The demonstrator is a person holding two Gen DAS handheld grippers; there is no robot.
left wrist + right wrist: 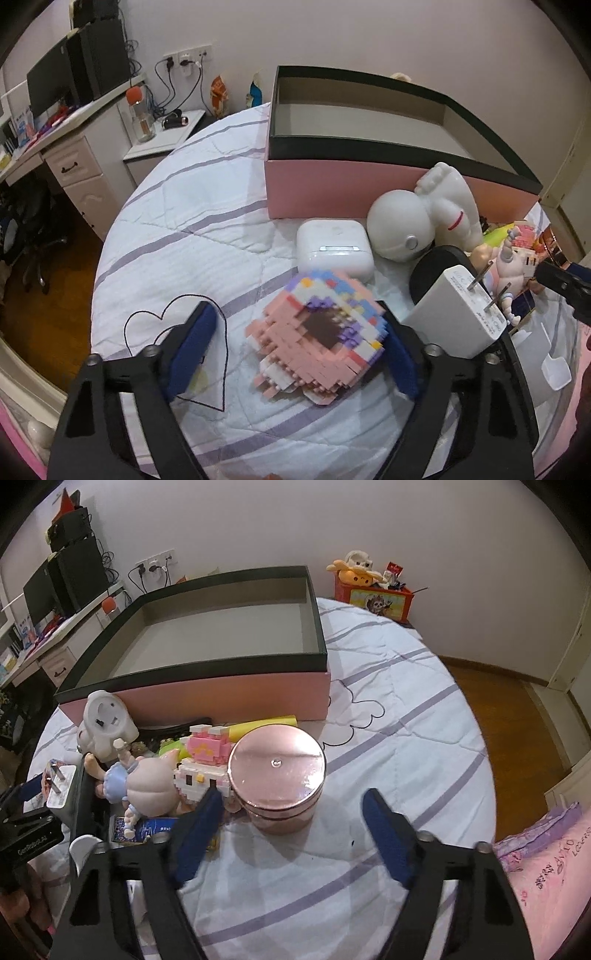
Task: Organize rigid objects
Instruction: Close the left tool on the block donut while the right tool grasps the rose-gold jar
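My left gripper is open around a pink and white brick-built toy lying on the bed; the right finger touches it, the left finger stands apart. My right gripper is open just in front of a round rose-gold tin. An open pink box with a black rim stands behind the objects; it also shows in the right wrist view and looks empty.
On the bed lie a white case, a white astronaut figure, a white charger plug, a doll and a pink brick cat. A desk stands at the left. The bed edge and wood floor are at the right.
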